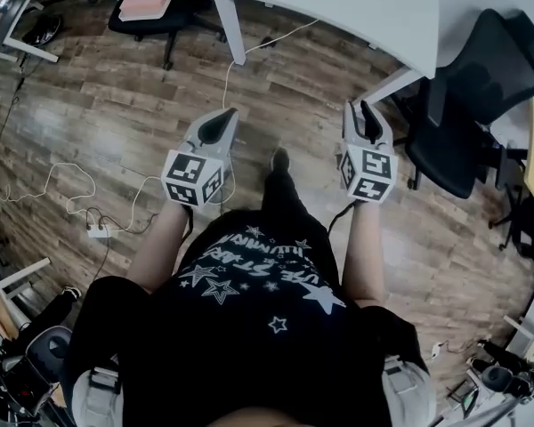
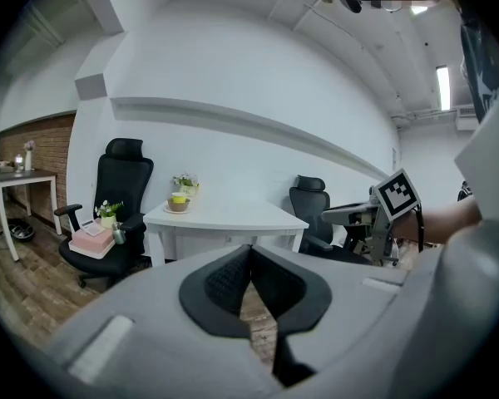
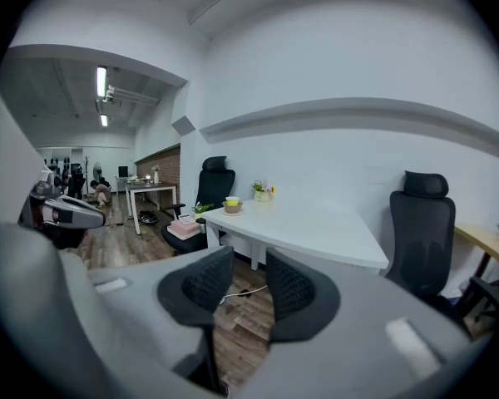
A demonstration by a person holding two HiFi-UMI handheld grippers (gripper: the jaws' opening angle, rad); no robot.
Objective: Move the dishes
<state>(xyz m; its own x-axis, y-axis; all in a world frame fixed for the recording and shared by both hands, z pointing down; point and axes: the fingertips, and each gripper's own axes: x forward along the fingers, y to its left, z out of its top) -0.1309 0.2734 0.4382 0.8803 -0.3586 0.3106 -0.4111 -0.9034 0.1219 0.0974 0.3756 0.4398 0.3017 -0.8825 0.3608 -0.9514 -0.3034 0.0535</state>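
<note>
While the long white table (image 1: pixel 338 7) stands ahead across a bare wooden plank floor (image 1: pixel 116 96), with a black mesh office chair (image 1: pixel 481 78) at its right, nothing on it is yet within reach. The left gripper (image 1: pixel 221 124) is held with its jaws together and the right gripper (image 1: pixel 367 118) with its jaws apart; nothing is carried between either pair. The dishes are found at the table's far left end: a small brown bowl (image 2: pixel 178 204) with something yellow in it, set on a pale saucer (image 2: pixel 168 209), just beside a small potted plant (image 2: pixel 185 183). From both grippers they lie well apart, ahead and to the left, so the left gripper is judged the nearer, and its jaws would need opening before any grasp.
</note>
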